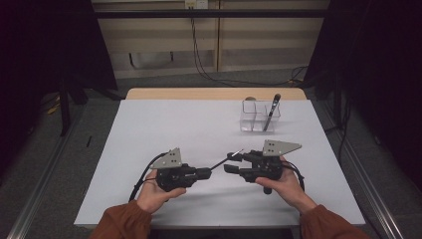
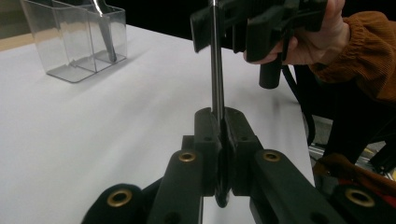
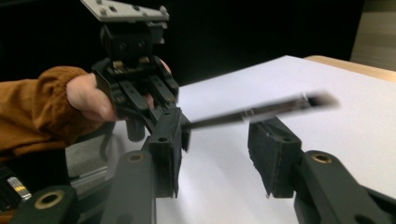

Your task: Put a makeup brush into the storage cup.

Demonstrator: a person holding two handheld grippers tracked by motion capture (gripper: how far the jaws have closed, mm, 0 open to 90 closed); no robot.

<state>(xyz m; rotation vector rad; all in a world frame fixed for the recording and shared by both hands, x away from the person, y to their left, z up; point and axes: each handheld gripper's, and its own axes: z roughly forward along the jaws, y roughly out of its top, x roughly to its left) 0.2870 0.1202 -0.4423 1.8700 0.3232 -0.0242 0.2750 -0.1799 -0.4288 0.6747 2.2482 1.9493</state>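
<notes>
A thin black pen (image 1: 225, 159) hangs above the white table (image 1: 164, 124), clamped at 1 end in the left gripper (image 1: 206, 173) – its jaws are shut tight on it. Its other end passes between the right gripper's (image 1: 230, 163) 2 jaws, which stand apart around it without pressing; behind stands a clear organizer (image 1: 259, 117).

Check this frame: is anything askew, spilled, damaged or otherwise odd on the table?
Nothing stands out. The left gripper is clamped on a thin brush, its tip between the right gripper's open jaws. The clear organizer stands upright with another brush leaning inside.
</notes>
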